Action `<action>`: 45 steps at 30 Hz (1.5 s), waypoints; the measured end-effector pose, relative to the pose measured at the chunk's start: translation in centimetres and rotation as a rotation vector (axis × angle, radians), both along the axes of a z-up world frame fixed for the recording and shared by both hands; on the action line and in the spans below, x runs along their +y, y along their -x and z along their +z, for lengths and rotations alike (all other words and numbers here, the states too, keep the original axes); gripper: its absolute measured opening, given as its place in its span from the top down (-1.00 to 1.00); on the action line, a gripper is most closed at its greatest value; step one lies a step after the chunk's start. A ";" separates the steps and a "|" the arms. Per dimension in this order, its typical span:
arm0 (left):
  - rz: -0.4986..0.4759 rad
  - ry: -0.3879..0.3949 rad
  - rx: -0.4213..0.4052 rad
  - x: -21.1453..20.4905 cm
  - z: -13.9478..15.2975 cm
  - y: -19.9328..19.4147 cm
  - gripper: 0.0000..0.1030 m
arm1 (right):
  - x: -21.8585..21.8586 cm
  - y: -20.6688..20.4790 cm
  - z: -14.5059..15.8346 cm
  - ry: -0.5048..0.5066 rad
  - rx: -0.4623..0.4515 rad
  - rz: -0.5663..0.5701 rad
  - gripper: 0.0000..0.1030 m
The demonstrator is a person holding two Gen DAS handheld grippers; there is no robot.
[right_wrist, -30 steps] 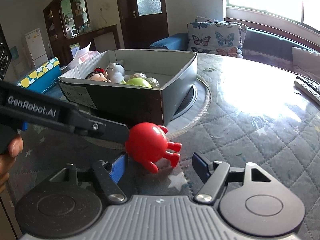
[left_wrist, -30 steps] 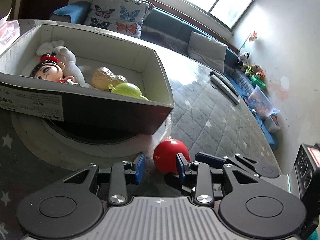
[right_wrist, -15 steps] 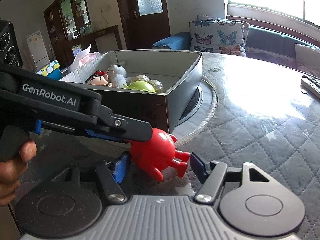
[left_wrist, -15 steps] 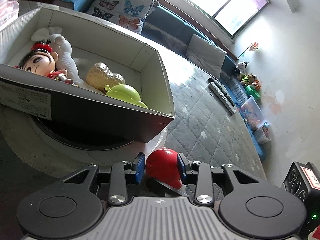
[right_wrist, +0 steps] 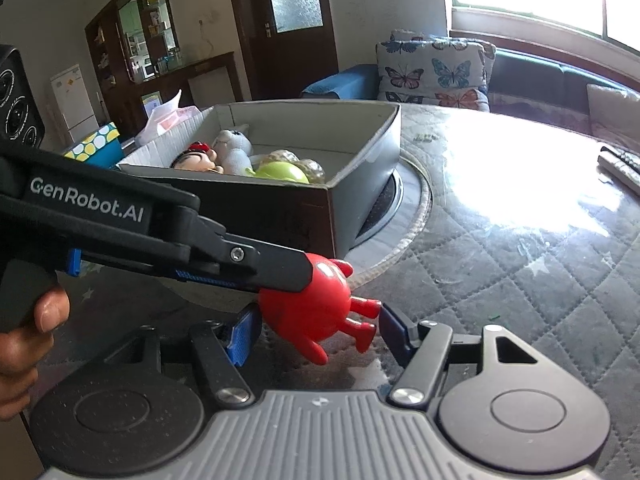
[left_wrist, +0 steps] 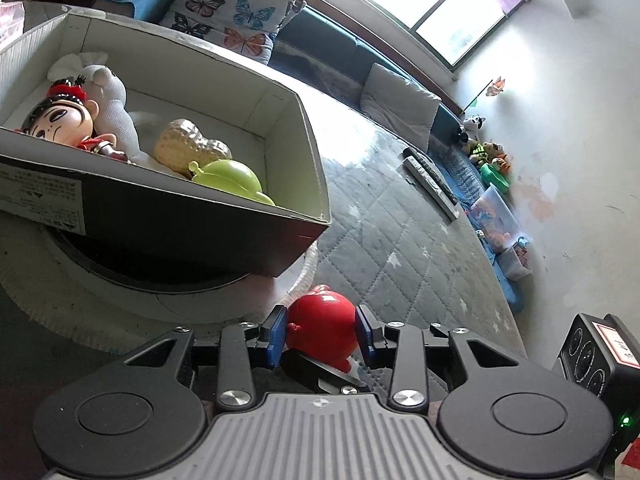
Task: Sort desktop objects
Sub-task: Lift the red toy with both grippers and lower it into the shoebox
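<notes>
My left claw [left_wrist: 320,334] is clamped on the red toy [left_wrist: 323,330], holding it just off the quilted table [right_wrist: 540,280] in front of the cardboard box [left_wrist: 168,220]. My right claw [right_wrist: 312,334] stands open, its blue pads either side of the toy without gripping it. In the box I see a doll [left_wrist: 60,120], a peanut [left_wrist: 188,148] and a green toy [left_wrist: 230,178].

A glossy red toy [right_wrist: 310,308] with stubby legs pointing right is raised off the quilted tabletop [right_wrist: 540,280], pinched at its round body by the left hand-held gripper [left_wrist: 321,334], just near of the open cardboard box [right_wrist: 360,200] of toys.
</notes>
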State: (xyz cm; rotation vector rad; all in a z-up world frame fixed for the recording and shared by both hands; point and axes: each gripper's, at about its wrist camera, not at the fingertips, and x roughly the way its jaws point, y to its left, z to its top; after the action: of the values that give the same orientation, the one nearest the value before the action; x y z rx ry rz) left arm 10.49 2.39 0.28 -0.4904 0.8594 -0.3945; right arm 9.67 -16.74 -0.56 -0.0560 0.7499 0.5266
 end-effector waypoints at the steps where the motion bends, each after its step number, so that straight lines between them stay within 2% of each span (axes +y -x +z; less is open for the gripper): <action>1: 0.005 0.002 -0.012 0.2 0.4 0.2 0.24 | 0.0 0.2 0.2 0.000 -0.005 0.002 -0.28; 10: 0.047 0.016 -0.119 1.8 3.9 1.5 0.25 | 1.6 0.3 4.2 -0.009 -0.114 0.053 -0.28; 17: 0.110 -0.003 -0.172 4.5 6.1 -0.3 0.25 | 4.5 -2.7 6.3 -0.028 -0.160 0.108 -0.28; 23: 0.154 -0.016 -0.168 7.0 6.1 -2.7 0.25 | 7.5 -6.1 6.5 -0.032 -0.149 0.148 -0.28; 31: 0.195 -0.010 -0.119 9.2 4.2 -4.7 0.25 | 10.4 -9.4 4.7 -0.018 -0.093 0.175 -0.28; 45: 0.221 -0.035 -0.077 10.2 2.8 -5.3 0.22 | 11.9 -10.0 2.7 0.016 -0.060 0.180 -0.30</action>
State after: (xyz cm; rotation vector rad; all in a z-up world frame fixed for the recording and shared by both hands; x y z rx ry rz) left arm 15.77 12.55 3.11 -0.5285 0.7279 -0.1944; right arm 19.67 -4.84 2.13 -0.1550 0.6937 0.6873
